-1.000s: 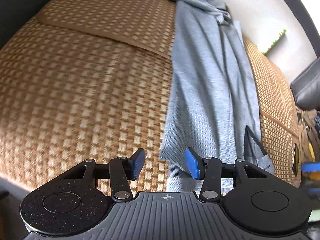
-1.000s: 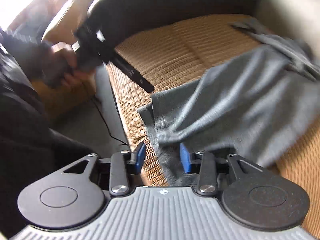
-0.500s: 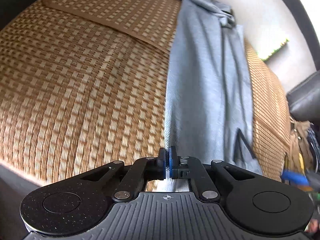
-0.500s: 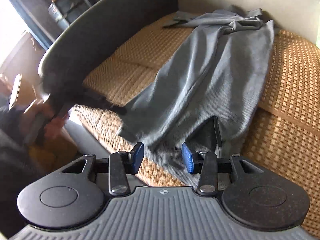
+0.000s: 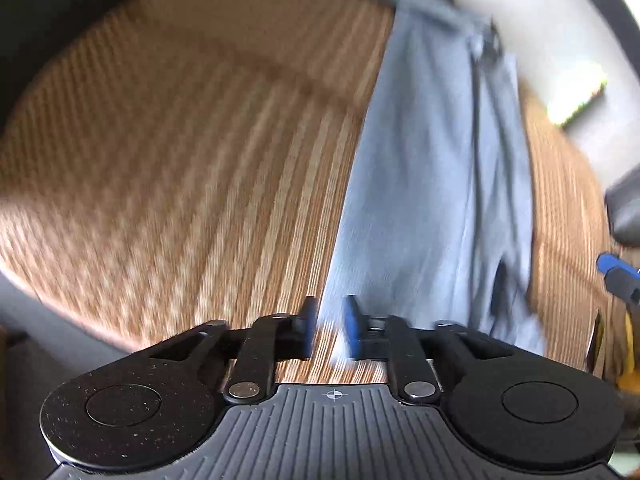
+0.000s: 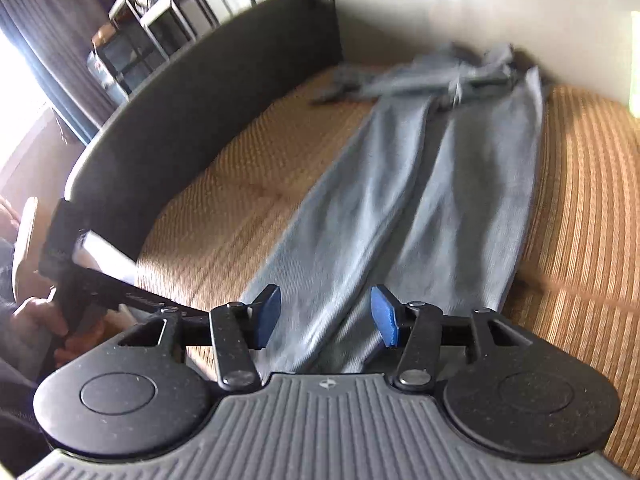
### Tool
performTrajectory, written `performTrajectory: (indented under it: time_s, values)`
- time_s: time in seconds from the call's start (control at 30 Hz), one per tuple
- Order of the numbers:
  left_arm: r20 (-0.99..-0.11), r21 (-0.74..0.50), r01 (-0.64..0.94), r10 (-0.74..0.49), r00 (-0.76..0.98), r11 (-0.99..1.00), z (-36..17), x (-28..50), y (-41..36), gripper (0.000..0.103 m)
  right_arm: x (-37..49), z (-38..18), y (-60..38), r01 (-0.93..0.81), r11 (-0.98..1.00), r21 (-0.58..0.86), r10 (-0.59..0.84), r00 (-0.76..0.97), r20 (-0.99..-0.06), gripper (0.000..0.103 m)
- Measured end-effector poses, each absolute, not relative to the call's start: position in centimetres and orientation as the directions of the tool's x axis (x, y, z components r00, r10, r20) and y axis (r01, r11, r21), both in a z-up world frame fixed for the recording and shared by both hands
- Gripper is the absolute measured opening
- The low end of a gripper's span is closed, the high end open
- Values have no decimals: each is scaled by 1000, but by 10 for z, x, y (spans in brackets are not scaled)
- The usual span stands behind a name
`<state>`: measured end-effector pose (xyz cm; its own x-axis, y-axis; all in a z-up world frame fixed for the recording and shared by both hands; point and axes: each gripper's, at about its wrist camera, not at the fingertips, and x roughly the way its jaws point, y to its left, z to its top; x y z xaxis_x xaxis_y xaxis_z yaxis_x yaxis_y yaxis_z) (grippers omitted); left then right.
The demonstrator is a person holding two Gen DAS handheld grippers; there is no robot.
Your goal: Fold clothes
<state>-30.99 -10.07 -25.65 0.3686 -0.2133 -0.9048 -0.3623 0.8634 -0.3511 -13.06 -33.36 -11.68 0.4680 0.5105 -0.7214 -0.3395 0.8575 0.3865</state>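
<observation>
Grey trousers (image 5: 432, 184) lie stretched lengthwise on a woven brown mat (image 5: 180, 168), waistband bunched at the far end. My left gripper (image 5: 329, 328) hovers at the near left corner of the hem with its jaws opening. The blurred cloth edge shows just beyond the narrow gap and the pads do not press on it. In the right wrist view the trousers (image 6: 400, 208) run away from my right gripper (image 6: 325, 316). Its jaws are opening wide above the near hem, gripping nothing. A hand (image 6: 36, 316) holds the left gripper's black body (image 6: 100, 292) at the left.
A dark curved sofa back (image 6: 180, 120) borders the mat (image 6: 580, 200) on the left, with a pale wall (image 6: 480, 8) behind. Metal shelving (image 6: 152, 20) stands beyond the sofa. The right gripper's blue pad (image 5: 614, 266) pokes in at the left wrist view's right edge.
The left gripper was shut half a second ago and now stands parted, and it has risen. The right gripper swung round to face along the trousers, and its jaws spread wider.
</observation>
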Motion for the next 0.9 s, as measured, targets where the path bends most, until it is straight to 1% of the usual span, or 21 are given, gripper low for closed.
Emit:
performTrajectory:
  time_s: [0.03, 0.2, 0.23, 0.3, 0.4, 0.43, 0.5, 0.57, 0.67, 0.73, 0.8, 0.9]
  values:
    - [-898, -346, -380, -184, 400, 858, -247, -299, -97, 63, -121, -113, -337, -347, 854, 389, 518, 484, -705, 56]
    - [-852, -322, -443, -53, 520, 837, -219, -214, -91, 63, -60, -107, -356, -387, 837, 386, 546, 556, -626, 58]
    - [-840, -319, -443, -34, 541, 838, -218, -195, -89, 63, -45, -106, -358, -400, 837, 373, 547, 572, -612, 59]
    - [-820, -304, -443, 5, 573, 843, -218, -161, -86, 68, -13, -107, -359, -430, 836, 340, 546, 597, -588, 59]
    - [-803, -280, -449, 49, 594, 849, -230, -110, -69, 68, 41, -114, -350, -467, 829, 307, 553, 604, -574, 59]
    - [-799, -280, -457, 59, 599, 844, -235, -98, -62, 69, 58, -117, -343, -484, 824, 293, 557, 600, -575, 59]
    - [-790, -287, -486, 83, 608, 825, -242, -71, -42, 73, 86, -123, -323, -521, 813, 260, 563, 588, -581, 59]
    - [-789, -296, -508, 93, 607, 809, -252, -46, -22, 73, 113, -130, -299, -559, 799, 224, 566, 572, -594, 60]
    - [-782, -326, -514, 80, 618, 793, -259, -32, 10, 73, 152, -147, -259, -601, 780, 175, 561, 546, -622, 66]
    - [-782, -310, -490, 75, 618, 815, -263, -27, 28, 73, 182, -163, -229, -622, 768, 152, 555, 530, -641, 66]
    - [-785, -290, -466, 71, 615, 836, -268, -24, 44, 73, 216, -180, -200, -612, 778, 141, 532, 523, -666, 66]
    - [-794, -298, -444, 39, 607, 845, -276, -25, 61, 73, 271, -204, -161, -571, 811, 126, 478, 522, -706, 66]
